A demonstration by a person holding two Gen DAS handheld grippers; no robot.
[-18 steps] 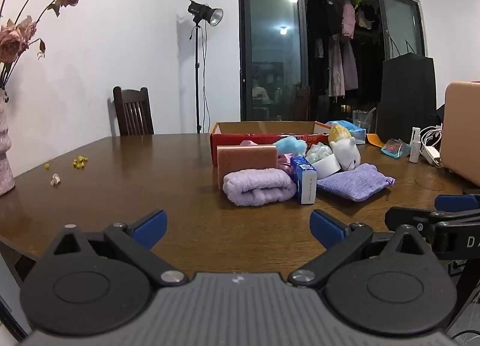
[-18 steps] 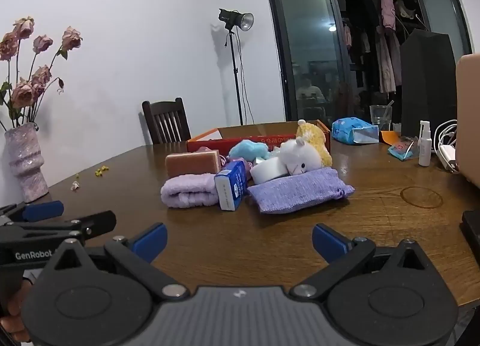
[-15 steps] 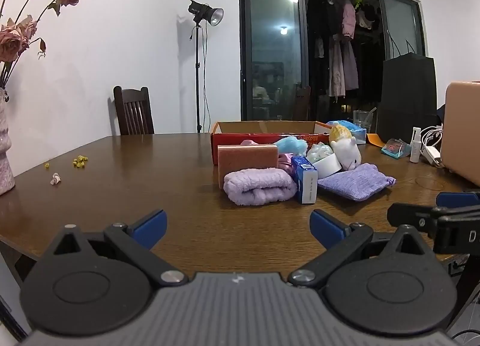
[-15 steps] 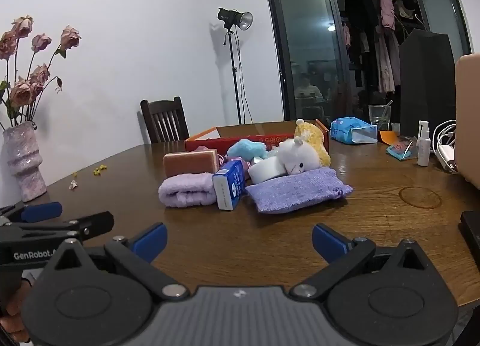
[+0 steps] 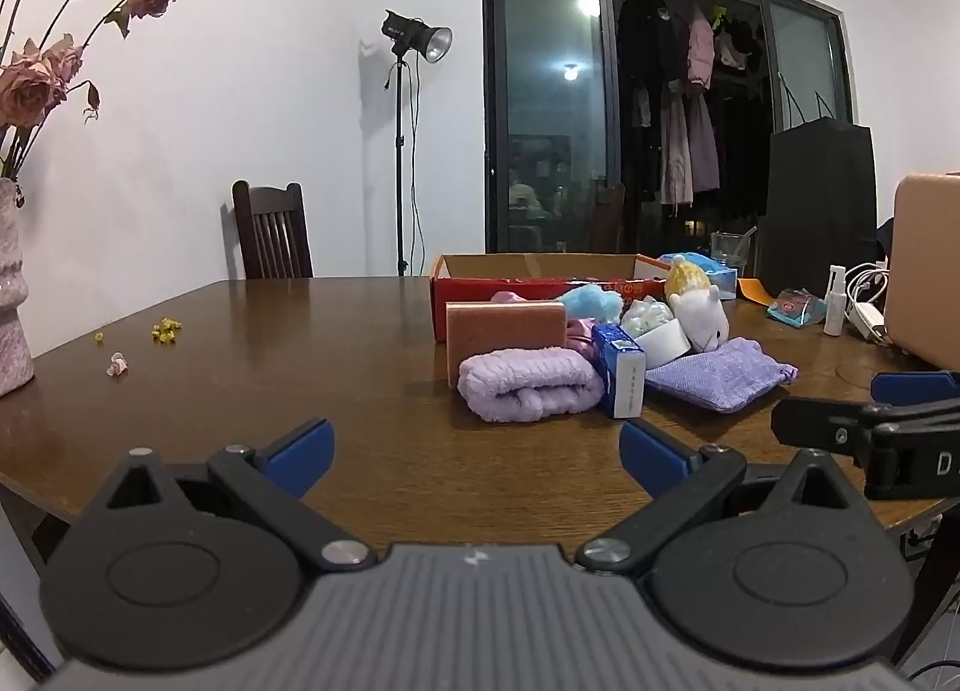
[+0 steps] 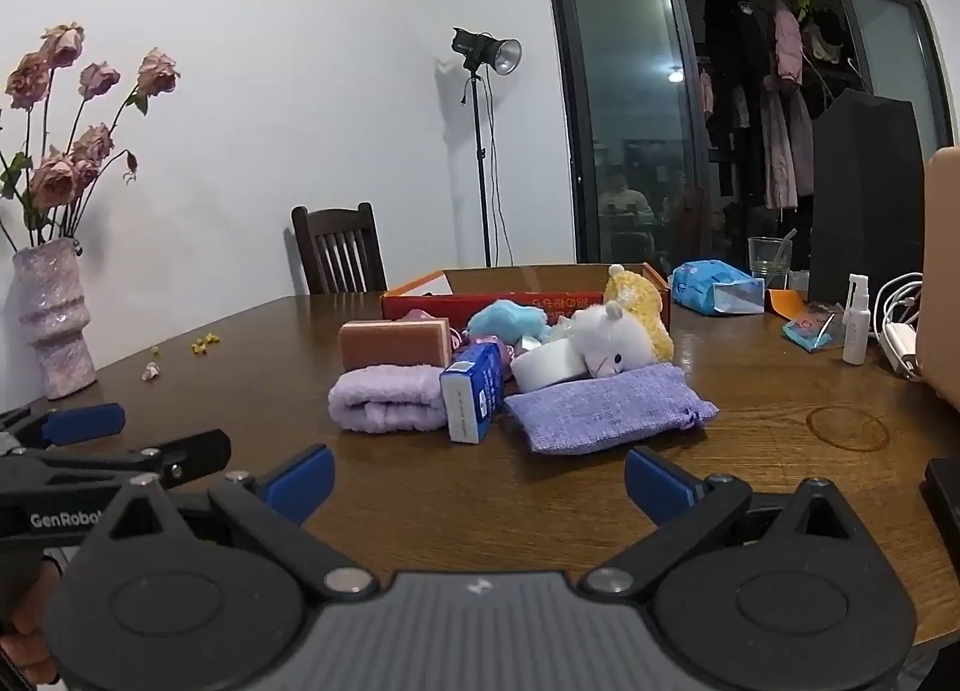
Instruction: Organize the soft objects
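Note:
A pile of soft things lies mid-table: a rolled lilac towel [image 5: 528, 385] [image 6: 387, 397], a pink sponge [image 5: 507, 325] [image 6: 393, 343], a purple knitted pouch [image 5: 717, 376] [image 6: 606, 406], a white plush toy [image 5: 699, 319] [image 6: 612, 340], a blue fluffy item [image 5: 591, 302] [image 6: 507, 319]. A blue carton [image 5: 621, 370] [image 6: 474, 391] stands among them. A red cardboard box [image 5: 540, 277] [image 6: 516, 289] sits behind. My left gripper [image 5: 474, 451] and my right gripper [image 6: 477, 481] are both open and empty, short of the pile.
A pink vase with dried roses [image 6: 51, 325] stands at the table's left. Petals [image 5: 165, 331] lie on the wood. At right are a tissue pack [image 6: 714, 289], a glass [image 6: 768, 256], a spray bottle [image 6: 855, 319], cables and a tan case [image 5: 927, 283]. A chair [image 5: 273, 238] stands behind.
Both grippers have drifted slightly; the pile sits a little lower and closer in the right wrist view. Nothing was taken hold of or moved on the table.

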